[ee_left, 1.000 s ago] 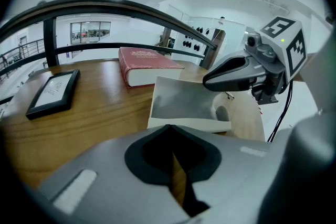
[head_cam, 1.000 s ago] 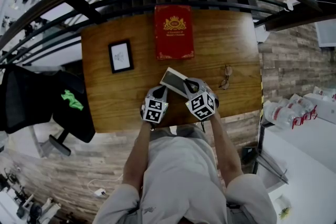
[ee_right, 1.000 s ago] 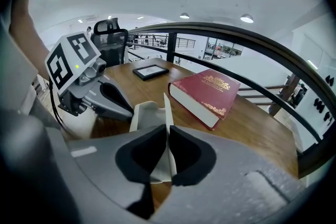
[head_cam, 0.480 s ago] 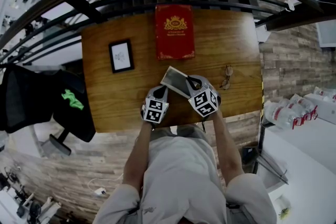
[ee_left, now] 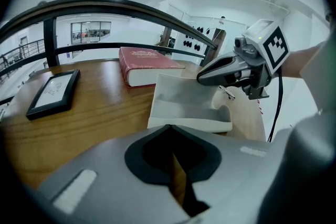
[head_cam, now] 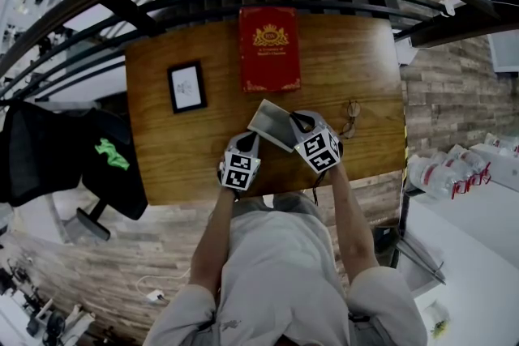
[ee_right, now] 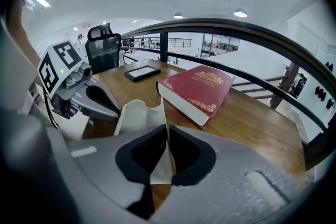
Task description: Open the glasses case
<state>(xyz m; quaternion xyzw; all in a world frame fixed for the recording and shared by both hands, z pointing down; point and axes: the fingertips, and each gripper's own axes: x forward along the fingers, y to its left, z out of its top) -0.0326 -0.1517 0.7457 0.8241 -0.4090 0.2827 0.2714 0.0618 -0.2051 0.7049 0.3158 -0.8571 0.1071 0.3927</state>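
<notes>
**Lid up, case braced on the table**

The glasses case [head_cam: 272, 124] sits on the wooden table [head_cam: 186, 154], just below the red book [head_cam: 268, 49]. The right gripper [ee_right: 166, 134] is clenched on the thin white lid [ee_right: 142, 118], nipping its edge so the flap stands raised and the tray shows open. The left gripper [ee_left: 170, 131] has its jaws together with nothing between them, tips right at the case's near edge. It looks like a brace, so the body doesn't lift or slide with the lid.

The pale grey glasses case [head_cam: 272, 124] lies open near the tabletop's [head_cam: 195, 158] front edge, its hollow inside showing. One thin wall stands upright, pinched in the right gripper's [head_cam: 298, 124] jaws.
</notes>
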